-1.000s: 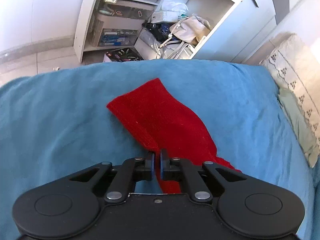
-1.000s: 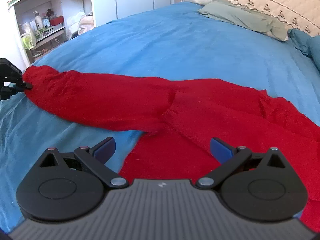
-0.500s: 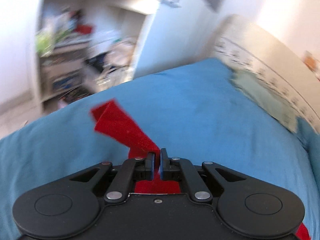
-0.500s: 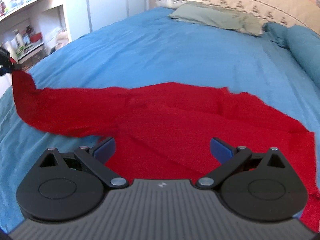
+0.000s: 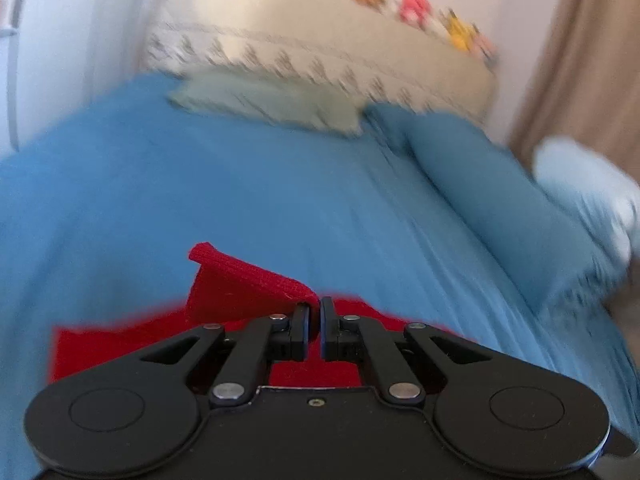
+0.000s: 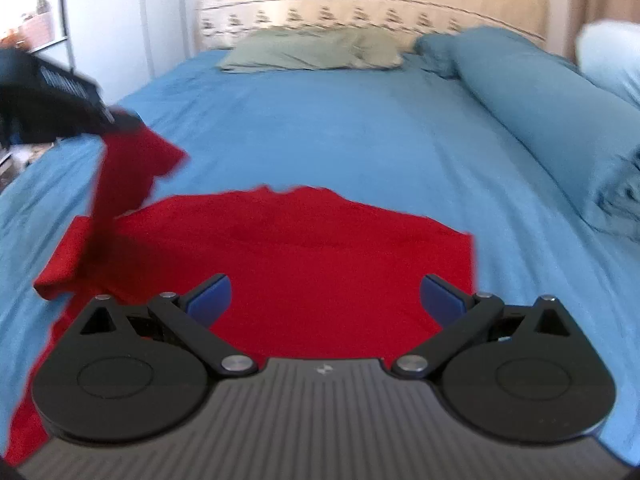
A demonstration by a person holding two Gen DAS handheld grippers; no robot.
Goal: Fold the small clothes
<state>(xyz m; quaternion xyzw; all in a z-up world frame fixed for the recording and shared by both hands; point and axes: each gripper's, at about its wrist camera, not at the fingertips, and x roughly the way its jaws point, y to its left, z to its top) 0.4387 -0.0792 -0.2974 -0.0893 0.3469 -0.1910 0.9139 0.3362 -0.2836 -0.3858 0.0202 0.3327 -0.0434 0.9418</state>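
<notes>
A bed covered by a blue sheet point(image 6: 320, 120) fills the background, with pillows point(image 6: 312, 52) and a patterned headboard point(image 6: 360, 12) far ahead of both sets of jaws. The red garment point(image 6: 304, 256) is spread flat directly below and ahead of the right gripper point(image 6: 325, 294), whose jaws are held wide apart with nothing between them. The left gripper point(image 5: 315, 322) is clamped together on the sleeve point(image 5: 244, 284), which is lifted off the sheet and trails to the left of its jaws. Judged risks: the thin pinch may slip and the sleeve drop short; since the body is not pinned, it may be dragged and bunched; the sleeve may land twisted or crooked.
</notes>
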